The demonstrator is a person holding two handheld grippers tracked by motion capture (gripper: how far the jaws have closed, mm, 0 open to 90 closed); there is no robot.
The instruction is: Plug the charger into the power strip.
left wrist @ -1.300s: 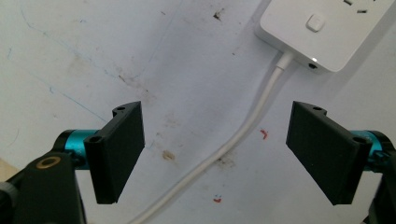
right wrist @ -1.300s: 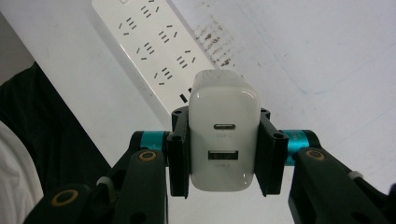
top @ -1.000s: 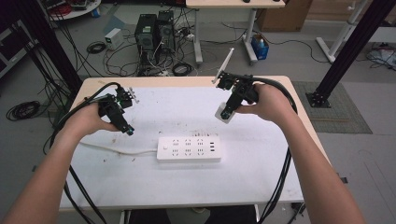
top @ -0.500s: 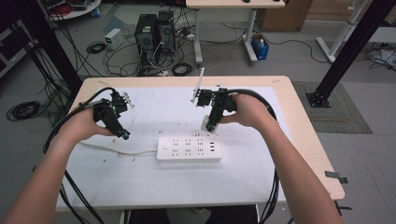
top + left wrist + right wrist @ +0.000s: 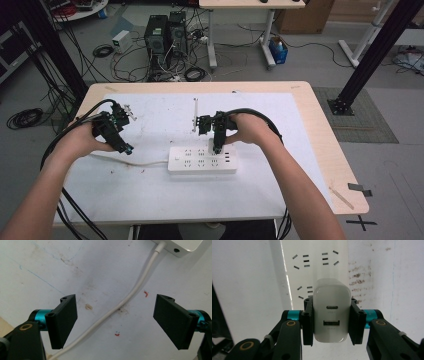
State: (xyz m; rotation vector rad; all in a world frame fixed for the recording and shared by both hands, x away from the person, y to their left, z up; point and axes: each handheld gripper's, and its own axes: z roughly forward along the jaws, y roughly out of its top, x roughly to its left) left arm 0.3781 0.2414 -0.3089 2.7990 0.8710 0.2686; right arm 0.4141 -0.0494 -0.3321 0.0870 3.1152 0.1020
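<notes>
A white power strip point(image 5: 202, 159) lies across the middle of the white mat, its cord point(image 5: 131, 162) running left. My right gripper point(image 5: 216, 146) points down over the strip's right part, shut on a white USB charger point(image 5: 332, 310) whose two ports face the camera. The strip's sockets point(image 5: 315, 263) show just beyond the charger in the right gripper view. My left gripper point(image 5: 126, 148) hovers left of the strip, jaws wide apart, nothing between them. In the left gripper view the cord point(image 5: 130, 296) passes between the fingers point(image 5: 64, 318) and meets the strip's end point(image 5: 182, 246).
The wooden table point(image 5: 320, 145) carries a stained white mat point(image 5: 160, 190). Black cables trail from both grippers over the table's near edge. Computer towers point(image 5: 165, 32) and cable tangles sit on the floor beyond the table. A black frame post point(image 5: 370, 50) stands at the right.
My right gripper, holding the charger, has swung left from the table's far right and come down over the power strip. The left gripper has shifted slightly toward the strip's cord.
</notes>
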